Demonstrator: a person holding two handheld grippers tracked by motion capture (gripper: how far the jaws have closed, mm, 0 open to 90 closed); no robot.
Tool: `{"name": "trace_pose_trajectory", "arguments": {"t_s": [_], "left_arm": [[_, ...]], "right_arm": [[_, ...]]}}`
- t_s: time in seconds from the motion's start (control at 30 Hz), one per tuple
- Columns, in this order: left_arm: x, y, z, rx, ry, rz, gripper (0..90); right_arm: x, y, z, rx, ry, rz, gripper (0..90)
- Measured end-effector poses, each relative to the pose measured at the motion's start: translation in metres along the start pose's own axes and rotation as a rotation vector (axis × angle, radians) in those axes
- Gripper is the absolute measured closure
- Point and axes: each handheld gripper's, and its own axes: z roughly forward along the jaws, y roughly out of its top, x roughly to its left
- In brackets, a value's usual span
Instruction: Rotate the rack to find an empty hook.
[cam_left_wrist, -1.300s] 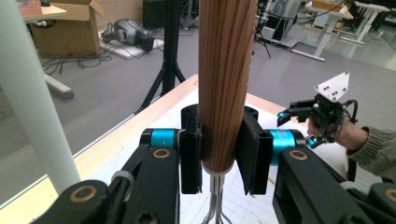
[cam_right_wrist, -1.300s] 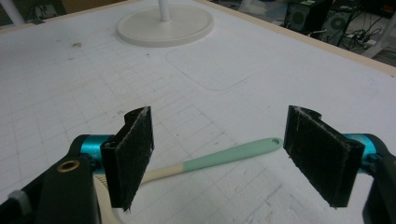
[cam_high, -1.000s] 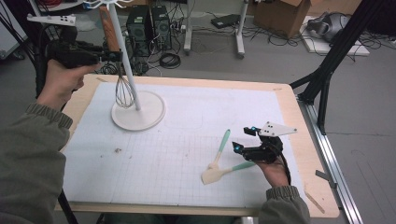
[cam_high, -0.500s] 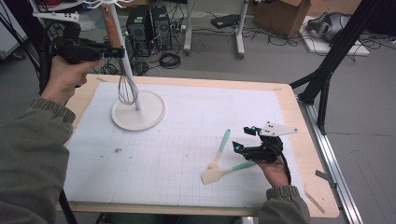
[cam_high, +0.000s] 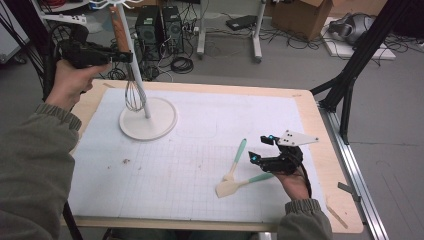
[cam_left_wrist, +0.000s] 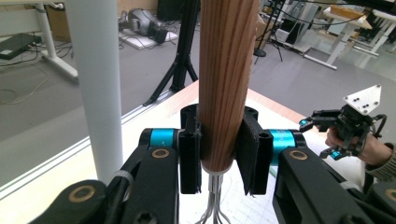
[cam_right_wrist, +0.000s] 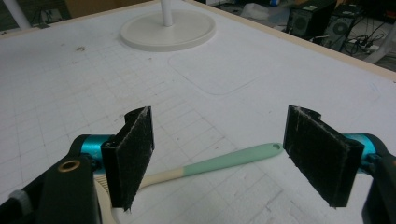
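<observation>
On the white gridded mat (cam_high: 200, 165), two spatulas (cam_high: 239, 155) lie unhung. The left gripper (cam_left_wrist: 219, 149) pinches the whisk (cam_high: 131, 80) beside the rack pole (cam_high: 142, 95); the right gripper (cam_right_wrist: 224, 158), jaws spread, rests over one

The high view looks forward and down from above the person's side onto the white gridded table mat (cam_high: 200, 150), taking in the round white stand base (cam_high: 148, 119). The left gripper view sits raised and close beside that stand's white pole (cam_left_wrist: 95, 79), facing across the table. The right gripper view sits low over the mat (cam_right_wrist: 233, 70), facing the same base (cam_right_wrist: 168, 29) from farther off.
</observation>
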Motion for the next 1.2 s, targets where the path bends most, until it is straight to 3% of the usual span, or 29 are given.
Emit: {"name": "trace_pose_trajectory", "arguments": {"t_s": [0.4, 0.73, 0.93, 1.2], "left_arm": [[-0.008, 0.002, -0.018, 0.001, 0.073, 0.031, 60.7], [-0.016, 0.004, -0.036, -0.005, 0.103, 0.054, 55.2], [-0.026, 0.006, -0.044, -0.022, 0.095, 0.06, 61.8], [-0.04, 0.014, -0.048, -0.03, 0.053, 0.06, 82.5]], "right_arm": [[0.0, 0.0, -0.001, -0.004, 0.009, 0.011, 23.9], [-0.004, -0.001, -0.003, -0.023, 0.007, 0.022, 23.9], [-0.01, -0.003, -0.007, -0.033, -0.003, 0.045, 23.6], [-0.011, -0.004, -0.008, -0.029, -0.002, 0.053, 23.6]]}}
